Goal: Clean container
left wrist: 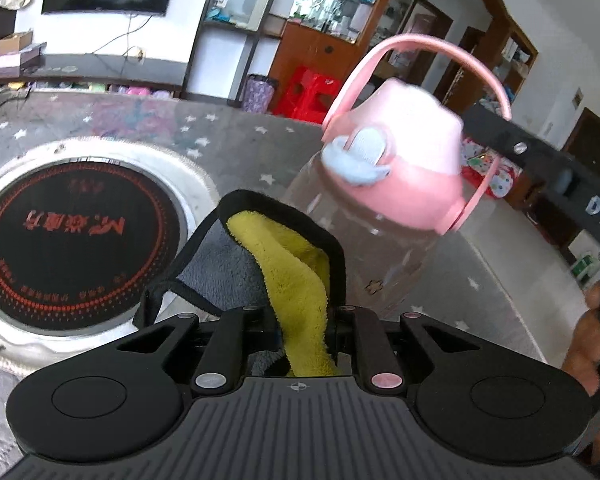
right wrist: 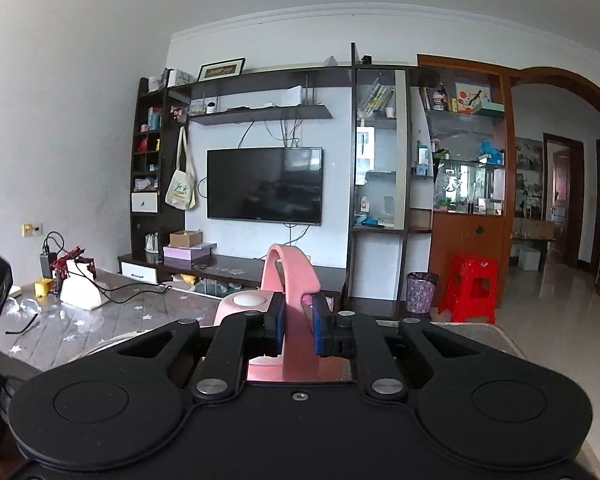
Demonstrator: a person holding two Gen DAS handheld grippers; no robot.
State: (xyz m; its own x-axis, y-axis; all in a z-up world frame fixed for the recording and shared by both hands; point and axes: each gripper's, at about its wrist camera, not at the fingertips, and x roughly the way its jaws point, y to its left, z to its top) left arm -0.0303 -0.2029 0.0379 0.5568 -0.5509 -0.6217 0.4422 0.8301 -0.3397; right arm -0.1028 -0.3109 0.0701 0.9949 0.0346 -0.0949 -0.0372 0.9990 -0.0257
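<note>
A clear bottle [left wrist: 364, 248] with a pink lid [left wrist: 400, 160] and a pink carry handle [left wrist: 428, 46] hangs tilted above the table. My left gripper [left wrist: 300, 312] is shut on a yellow and grey cloth with black trim [left wrist: 284, 264], held just left of the bottle's body. In the right wrist view my right gripper [right wrist: 298, 320] is shut on the pink handle [right wrist: 292, 276], with the lid [right wrist: 244, 304] below and left of the blue pads [right wrist: 278, 320]. The right gripper's arm [left wrist: 540, 160] shows at the right of the left wrist view.
A round induction hob [left wrist: 72, 240] is set in the grey star-patterned table [left wrist: 180, 128] to the left of the cloth. Cables, a white box [right wrist: 80, 288] and small items lie at the table's far left. A red stool [right wrist: 470, 288] stands on the floor beyond.
</note>
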